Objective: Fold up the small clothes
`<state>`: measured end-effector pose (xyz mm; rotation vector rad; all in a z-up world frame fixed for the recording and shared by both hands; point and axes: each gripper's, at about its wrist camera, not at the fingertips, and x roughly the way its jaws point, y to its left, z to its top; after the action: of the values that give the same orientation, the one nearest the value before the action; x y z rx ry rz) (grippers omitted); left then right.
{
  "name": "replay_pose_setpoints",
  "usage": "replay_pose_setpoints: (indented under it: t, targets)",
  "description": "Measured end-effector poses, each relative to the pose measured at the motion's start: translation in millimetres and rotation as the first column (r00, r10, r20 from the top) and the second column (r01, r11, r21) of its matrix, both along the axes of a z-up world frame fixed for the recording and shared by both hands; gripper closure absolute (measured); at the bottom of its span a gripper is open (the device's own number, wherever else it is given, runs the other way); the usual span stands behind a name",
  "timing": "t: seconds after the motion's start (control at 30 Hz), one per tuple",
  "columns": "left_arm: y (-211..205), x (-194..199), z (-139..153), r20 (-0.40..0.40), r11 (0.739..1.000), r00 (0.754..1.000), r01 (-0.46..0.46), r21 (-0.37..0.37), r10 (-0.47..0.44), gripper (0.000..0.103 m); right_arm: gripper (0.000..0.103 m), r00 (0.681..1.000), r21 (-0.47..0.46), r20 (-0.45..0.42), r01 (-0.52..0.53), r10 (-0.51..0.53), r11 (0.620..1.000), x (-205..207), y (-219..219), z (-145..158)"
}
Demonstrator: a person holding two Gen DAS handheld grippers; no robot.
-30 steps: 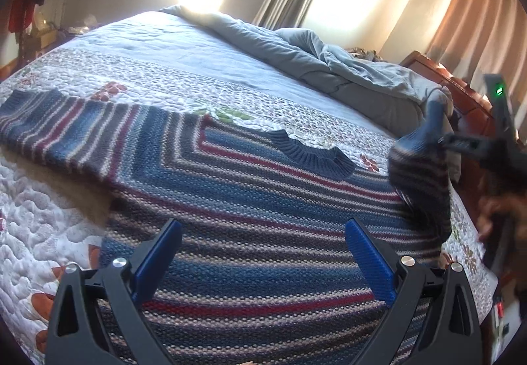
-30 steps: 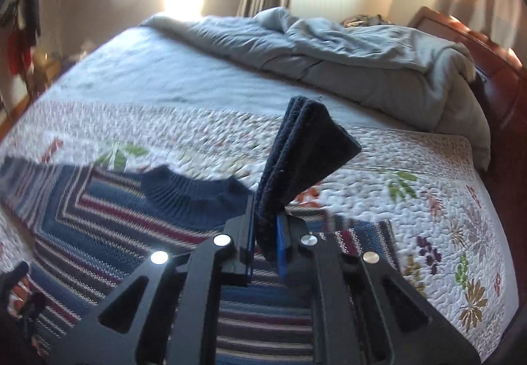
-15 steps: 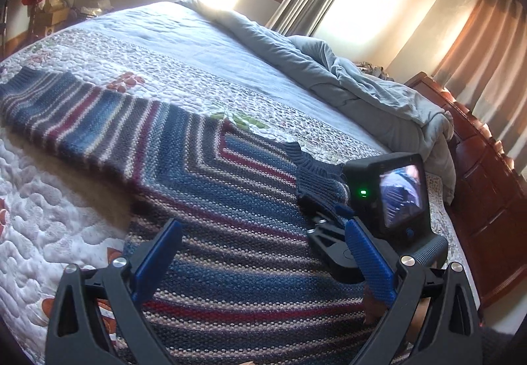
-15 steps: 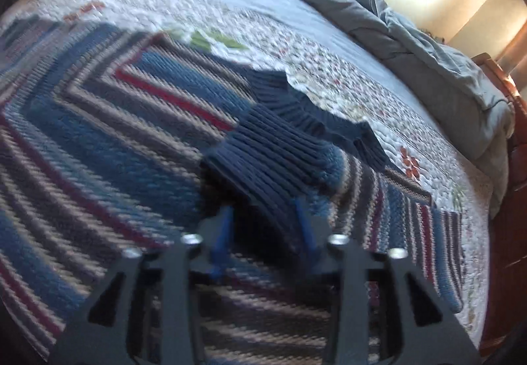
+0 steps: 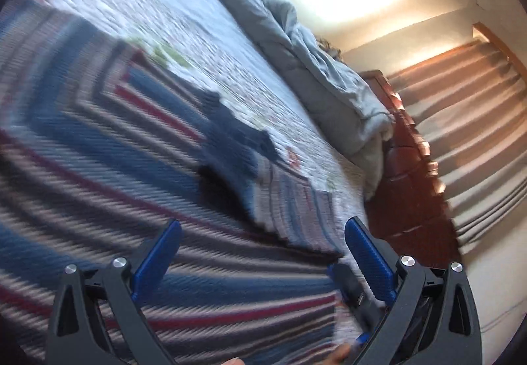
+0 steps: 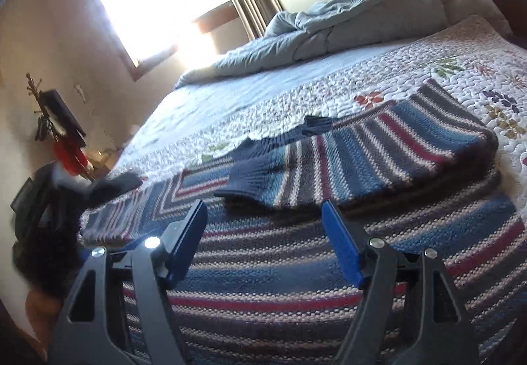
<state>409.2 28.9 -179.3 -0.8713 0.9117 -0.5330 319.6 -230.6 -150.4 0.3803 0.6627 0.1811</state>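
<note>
The blue, grey and red striped knitted sweater (image 6: 329, 259) lies spread flat on the white floral quilted bed cover (image 6: 411, 81), front up, filling the near half of both wrist views. Going left to right in the right wrist view: its left sleeve (image 6: 131, 210) runs out flat toward the bed's edge, the dark navy ribbed collar (image 6: 283, 134) sits at the middle, and the right sleeve (image 6: 378, 154) is folded in across the chest, its navy ribbed cuff (image 6: 250, 180) resting just below the collar.

By the look of the chunky knit, it is soft, limp and fairly heavy for its size — it will sag and stretch if lifted by one point, though the rough yarn should not slip. The firm ribbed cuff or the hem edges seem the best places to take hold.

The left gripper (image 5: 263, 249) hovers over the lower chest with fingers spread wide, holding nothing; that view is motion-blurred. The right gripper (image 6: 263, 223) — also open and empty — hangs above the body just short of the folded cuff.

Count: one sweater, two sleeves, one folded and one flat; one collar; one crumpled grey duvet (image 6: 346, 12) at the far side of the bed.
</note>
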Motion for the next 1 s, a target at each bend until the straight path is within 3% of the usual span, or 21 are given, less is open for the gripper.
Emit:
replay_pose_setpoints:
  t: [0.1,0.27,0.43,0.5,0.6,0.67,0.73,0.87,1.0]
  targets:
    - [-27,40,-9,-0.081,1.000,0.997,0.002,-0.009,-0.003,0.004,0.030,1.000,-0.019,0.020,0.012,-0.011,1.000,-5,-4,-1]
    - [-49,71,-46,-0.245,0.999,0.969,-0.034,0.032,0.041,0.004,0.030,0.999,0.074,-0.018,-0.037,0.038,0.997,-6,-15,-4]
    - [-58,81,-45,-0.221,0.989,0.972,-0.054,0.136,0.084,0.005,0.030,0.998,0.085,0.014,-0.058,0.057,0.995,-11,-24,6]
    - [-60,87,-46,-0.229,0.985,0.969,-0.049,0.166,0.086,0.010,0.029,0.999,0.097,0.013,-0.050,0.049,0.994,-13,-28,8]
    - [-68,95,-47,-0.239,0.965,0.968,-0.007,0.262,0.072,0.036,0.029,0.999,0.106,0.005,-0.043,0.043,0.993,-11,-35,6]
    - [-72,99,-48,-0.255,0.946,0.963,0.001,0.325,0.086,0.065,0.029,0.999,0.103,0.006,-0.041,0.041,0.994,-11,-37,7]
    - [-67,98,-49,-0.259,0.941,0.962,0.003,0.337,0.089,0.080,0.029,0.999,0.099,0.004,-0.032,0.032,0.995,-12,-38,6]
    - [-67,97,-49,-0.236,0.940,0.970,0.020,0.340,0.065,0.092,0.029,1.000,0.077,-0.008,-0.021,0.022,0.997,-11,-37,6]
    - [-67,94,-41,-0.196,0.937,0.979,0.020,0.349,0.052,0.095,0.027,1.000,0.034,0.006,-0.026,0.026,0.999,-12,-31,8]
